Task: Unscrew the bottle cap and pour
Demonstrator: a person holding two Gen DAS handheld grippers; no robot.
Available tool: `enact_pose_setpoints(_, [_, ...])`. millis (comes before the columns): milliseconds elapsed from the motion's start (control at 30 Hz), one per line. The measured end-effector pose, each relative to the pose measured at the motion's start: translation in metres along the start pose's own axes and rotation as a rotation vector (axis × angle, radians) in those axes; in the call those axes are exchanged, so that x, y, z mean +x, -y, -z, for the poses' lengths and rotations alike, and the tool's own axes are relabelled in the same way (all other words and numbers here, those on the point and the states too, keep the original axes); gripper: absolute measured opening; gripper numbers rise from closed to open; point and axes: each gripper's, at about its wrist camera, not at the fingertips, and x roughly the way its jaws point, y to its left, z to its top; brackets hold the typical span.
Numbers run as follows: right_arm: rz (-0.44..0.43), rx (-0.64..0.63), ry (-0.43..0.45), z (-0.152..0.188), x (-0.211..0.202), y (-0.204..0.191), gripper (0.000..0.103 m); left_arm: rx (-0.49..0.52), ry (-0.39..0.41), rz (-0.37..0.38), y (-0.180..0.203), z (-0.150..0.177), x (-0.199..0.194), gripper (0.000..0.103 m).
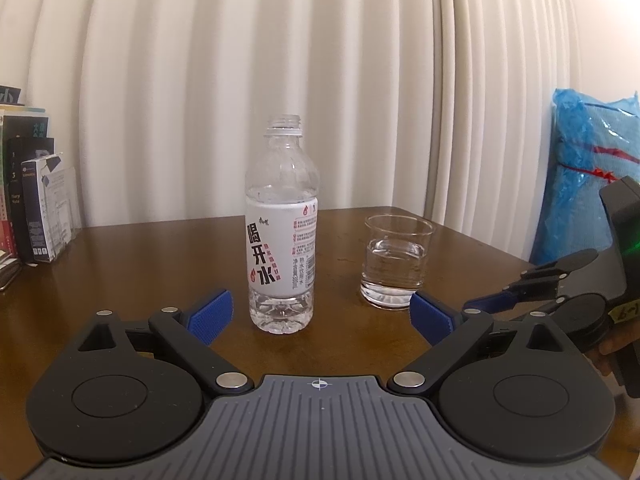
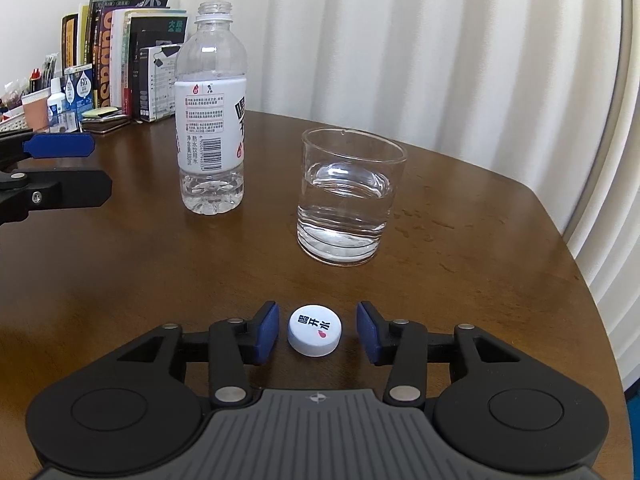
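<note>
A clear plastic bottle [image 1: 282, 232] with a white label stands upright on the brown table, its neck uncapped, with a little water at the bottom. It also shows in the right wrist view [image 2: 211, 120]. A glass [image 1: 396, 266] holding water stands to its right, also seen from the right wrist [image 2: 347, 196]. My left gripper [image 1: 320, 314] is open, a short way in front of the bottle, touching nothing. My right gripper [image 2: 317, 332] is open, with the white cap [image 2: 315, 330] lying on the table between its blue pads, gaps on both sides.
Books and boxes [image 2: 132, 52] stand along the wall at the table's left. A paper cup and small bottles [image 2: 44, 112] sit at the far left. A blue plastic bag [image 1: 588, 168] stands off the right side. The rounded table edge [image 2: 580, 264] is near the right.
</note>
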Motion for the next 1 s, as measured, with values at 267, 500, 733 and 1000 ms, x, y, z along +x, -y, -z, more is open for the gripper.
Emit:
enact_pose_setpoints(267, [0.071, 0.044, 0.129, 0.003, -0.037, -0.01, 0.067, -0.019, 0.023, -0.029, 0.011, 0.001, -0.016, 0.103])
enact_pose_setpoints(500, [0.133, 0.089, 0.253, 0.019, -0.075, -0.027, 0.097, -0.032, 0.05, -0.085, 0.031, 0.011, -0.043, 0.103])
enact_pose_setpoints(733, [0.166, 0.174, 0.364, 0.039, -0.097, -0.032, 0.103, -0.073, 0.073, -0.145, 0.047, 0.027, -0.067, 0.103])
enact_pose_setpoints(1000, [0.215, 0.293, 0.412, 0.059, -0.103, -0.03, 0.103, -0.06, 0.075, -0.207, 0.059, 0.038, -0.08, 0.103])
